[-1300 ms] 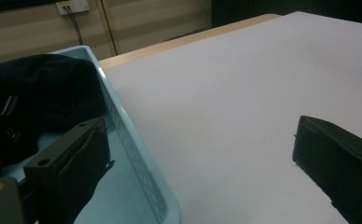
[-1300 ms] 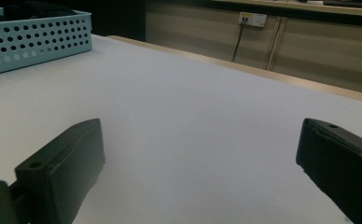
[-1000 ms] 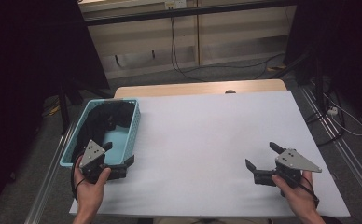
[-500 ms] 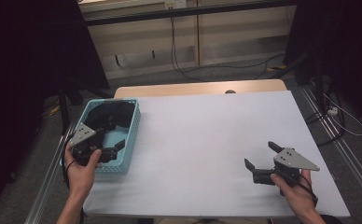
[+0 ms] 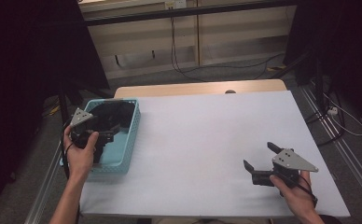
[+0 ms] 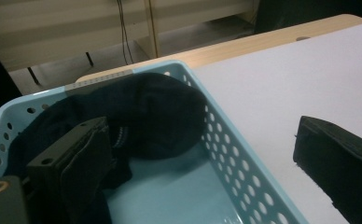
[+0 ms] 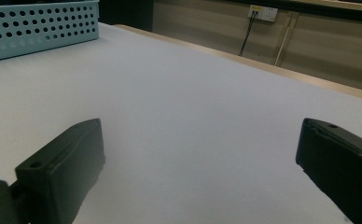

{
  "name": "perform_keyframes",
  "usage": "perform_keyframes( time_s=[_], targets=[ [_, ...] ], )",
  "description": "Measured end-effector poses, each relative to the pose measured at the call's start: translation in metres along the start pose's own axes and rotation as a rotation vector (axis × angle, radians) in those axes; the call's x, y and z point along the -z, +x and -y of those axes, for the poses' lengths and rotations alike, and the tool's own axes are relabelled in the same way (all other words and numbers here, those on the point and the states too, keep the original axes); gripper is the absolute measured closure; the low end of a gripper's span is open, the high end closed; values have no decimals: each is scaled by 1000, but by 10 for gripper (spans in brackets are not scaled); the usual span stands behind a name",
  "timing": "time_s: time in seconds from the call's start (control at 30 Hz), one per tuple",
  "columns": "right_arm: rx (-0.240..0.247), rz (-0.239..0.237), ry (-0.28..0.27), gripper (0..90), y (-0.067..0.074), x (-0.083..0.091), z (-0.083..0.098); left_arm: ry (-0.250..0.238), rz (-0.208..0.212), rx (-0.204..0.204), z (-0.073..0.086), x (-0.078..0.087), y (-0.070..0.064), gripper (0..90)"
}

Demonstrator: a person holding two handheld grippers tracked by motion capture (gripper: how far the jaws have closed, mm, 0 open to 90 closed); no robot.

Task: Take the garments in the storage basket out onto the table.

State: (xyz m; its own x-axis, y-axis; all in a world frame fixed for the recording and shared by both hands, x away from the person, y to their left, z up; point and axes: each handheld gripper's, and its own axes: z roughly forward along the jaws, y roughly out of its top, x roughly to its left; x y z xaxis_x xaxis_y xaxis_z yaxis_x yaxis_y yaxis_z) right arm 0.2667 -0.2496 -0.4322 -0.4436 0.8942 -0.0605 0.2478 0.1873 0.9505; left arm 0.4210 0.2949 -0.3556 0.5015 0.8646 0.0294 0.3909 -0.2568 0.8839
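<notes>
Nearest to me, my right gripper [image 5: 261,164] sits low over the near right part of the white table cover [image 5: 207,140], jaws spread wide apart with bare cover between them. Its own view shows that same bare stretch, with the perforated wall of the light blue basket [image 7: 39,25] far off.

My left gripper [image 5: 103,140] hangs over the light blue basket [image 5: 128,135] at the table's left edge, jaws apart and holding nothing. In the left gripper view one jaw stands over the basket's inside, the other outside the basket's right wall above the cover, so the wall lies between them. The dark cloth [image 6: 151,116] lies bunched in the far half of the basket, against its far wall; the near floor of the basket is bare.

Beyond the cover, a strip of bare wood tabletop [image 5: 193,88]. Behind it, a pale wall unit with a black cable [image 5: 174,51] hanging to the grey floor. Dark drapes stand either side.
</notes>
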Motion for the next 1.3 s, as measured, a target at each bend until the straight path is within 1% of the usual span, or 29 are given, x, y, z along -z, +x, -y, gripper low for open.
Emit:
perform_keyframes(
  time_s=[0.03, 0.07, 0.1, 0.17, 0.2, 0.23, 0.27, 0.3, 0.33, 0.4, 0.47, 0.5, 0.6, 0.63, 0.7, 0.77, 0.8, 0.87, 0.97, 1.03, 1.13, 1.2, 1.23, 1.27, 1.3],
  targets=[
    [0, 0, 0, 5, 0, 0, 0, 6, 2, 0, -1, -1, 3, 42],
    [0, -1, 4, 4, 0, -1, 0, 20, -10, -1, -1, -4, 9, 40],
    [0, -1, 4, 4, 0, -1, 0, 20, -10, -1, -1, -4, 9, 40],
    [1, -6, 7, 5, 0, -2, 0, 28, -6, 7, -2, -7, 16, 40],
    [0, -7, 11, 6, 0, -2, 1, 31, -11, 1, -2, -9, 19, 41],
    [-1, -6, 15, 6, 0, -2, 1, 40, -32, -3, -2, -12, 22, 41],
    [0, -7, 16, 7, 0, -3, 1, 47, -39, 9, -1, -14, 25, 40],
    [0, -9, 16, 7, 0, -3, 1, 53, -36, 21, -1, -16, 29, 41],
    [0, -10, 17, 7, 0, -2, 1, 66, -29, 61, 0, -20, 36, 40],
    [0, -11, 17, 7, 0, -2, 1, 74, -36, 65, 0, -23, 39, 41],
    [0, -13, 17, 7, 0, -2, 1, 93, -73, 51, 2, -27, 41, 55],
    [1, -13, 18, 7, 0, -2, 1, 101, -78, 40, 2, -32, 44, 54],
    [2, -14, 22, 8, 0, -3, 1, 104, -88, 35, 1, -36, 47, 48],
    [4, -15, 21, 8, 0, -3, 1, 117, -93, 24, 0, -38, 49, 43],
    [5, -15, 21, 9, 1, -3, 1, 135, -100, 17, -3, -43, 53, 38],
    [6, -14, 22, 8, 1, -3, 1, 142, -104, 17, -6, -48, 57, 35],
    [5, -12, 22, 8, 1, -3, 1, 155, -106, 15, -7, -51, 59, 34],
    [4, -12, 23, 8, 0, -3, 1, 176, -120, -6, -9, -56, 61, 35],
    [5, -14, 24, 8, 0, -3, 2, 197, -115, 13, -11, -62, 67, 41],
    [7, -13, 24, 8, 1, -3, 2, 210, -135, 19, -11, -66, 70, 40],
    [5, -14, 23, 8, 1, -3, 2, 257, -131, 27, -11, -73, 75, 39],
    [5, -15, 24, 8, 1, -3, 2, 241, -129, 19, -10, -75, 75, 53],
    [5, -15, 25, 9, 1, -3, 2, 257, -131, 7, -10, -77, 75, 59],
    [6, -19, 24, 9, 1, -3, 2, 260, -127, 5, -9, -78, 75, 128],
    [6, -19, 24, 9, 1, -3, 2, 269, -120, -4, -8, -80, 76, 128]
  ],
)
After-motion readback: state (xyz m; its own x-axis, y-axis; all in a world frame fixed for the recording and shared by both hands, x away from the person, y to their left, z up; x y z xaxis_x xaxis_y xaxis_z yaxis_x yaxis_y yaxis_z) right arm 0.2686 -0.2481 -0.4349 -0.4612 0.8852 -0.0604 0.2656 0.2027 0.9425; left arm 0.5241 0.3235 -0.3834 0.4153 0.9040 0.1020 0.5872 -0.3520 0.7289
